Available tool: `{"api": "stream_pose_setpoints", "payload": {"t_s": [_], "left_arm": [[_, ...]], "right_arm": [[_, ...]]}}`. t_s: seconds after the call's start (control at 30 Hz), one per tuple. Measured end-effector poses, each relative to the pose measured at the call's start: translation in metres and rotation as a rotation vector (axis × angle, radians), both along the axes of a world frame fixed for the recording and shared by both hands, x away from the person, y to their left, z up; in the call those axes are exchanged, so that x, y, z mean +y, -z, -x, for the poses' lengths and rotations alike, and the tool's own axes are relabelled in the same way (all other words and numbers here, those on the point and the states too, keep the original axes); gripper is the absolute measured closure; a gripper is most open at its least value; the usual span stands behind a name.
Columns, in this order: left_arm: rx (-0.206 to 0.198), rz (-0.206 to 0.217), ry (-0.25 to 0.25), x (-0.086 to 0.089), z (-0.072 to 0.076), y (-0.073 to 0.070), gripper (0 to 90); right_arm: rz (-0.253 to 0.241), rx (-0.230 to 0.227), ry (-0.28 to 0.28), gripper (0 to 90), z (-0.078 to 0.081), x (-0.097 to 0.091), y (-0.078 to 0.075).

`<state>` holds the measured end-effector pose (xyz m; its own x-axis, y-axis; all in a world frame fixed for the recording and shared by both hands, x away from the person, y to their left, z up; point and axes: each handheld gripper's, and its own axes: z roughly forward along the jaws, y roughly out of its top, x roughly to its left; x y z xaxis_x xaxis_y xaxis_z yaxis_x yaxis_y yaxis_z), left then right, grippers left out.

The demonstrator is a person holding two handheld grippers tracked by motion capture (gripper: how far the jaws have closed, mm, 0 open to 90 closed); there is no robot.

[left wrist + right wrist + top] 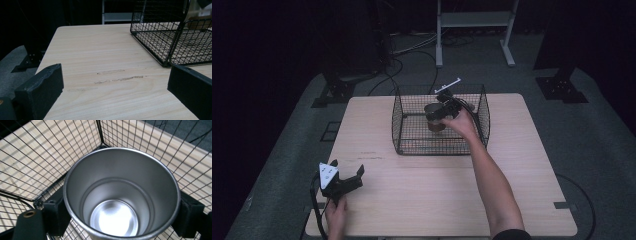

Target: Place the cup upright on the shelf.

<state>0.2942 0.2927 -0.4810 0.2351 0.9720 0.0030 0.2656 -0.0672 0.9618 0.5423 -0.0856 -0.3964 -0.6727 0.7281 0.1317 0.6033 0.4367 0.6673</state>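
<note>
Right gripper view: steel cup (120,195) clamped inside the wire basket (45,157).
High view puts the right hand-held gripper (438,113) at upper centre, gripping that cup (upright, mouth open); the left hand-held gripper (346,172) rests lower left on the desk (422,190), jaws apart.

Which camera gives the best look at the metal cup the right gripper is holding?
The right gripper view: the metal cup is seen from above, empty, clamped between the jaws inside the wire basket. The high view shows it small and dark in the right gripper. The left gripper view shows the basket.
</note>
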Motion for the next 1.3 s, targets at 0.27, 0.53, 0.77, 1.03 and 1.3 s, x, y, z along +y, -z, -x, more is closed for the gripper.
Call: {"api": "stream_pose_setpoints", "payload": {"t_s": [0.27,0.53,0.77,1.03,1.3], "left_arm": [[0.001,0.003,0.000,0.000,0.000,0.000,0.0],[0.001,0.003,0.000,0.000,0.000,0.000,0.0],[0.001,0.003,0.000,0.000,0.000,0.000,0.0],[0.001,0.006,0.000,0.000,0.000,0.000,0.0],[0.003,0.007,0.000,0.001,0.000,0.000,0.0]], "right_arm": [[0.017,0.026,-0.004,17.4,-0.003,0.001,0.010],[0.017,0.027,-0.022,17.1,-0.003,0.008,0.012],[0.050,0.046,-0.026,16.0,-0.004,0.010,0.017],[0.068,0.056,-0.031,16.0,-0.006,0.012,0.021],[0.080,0.048,-0.028,15.6,-0.007,0.014,0.021]]}}
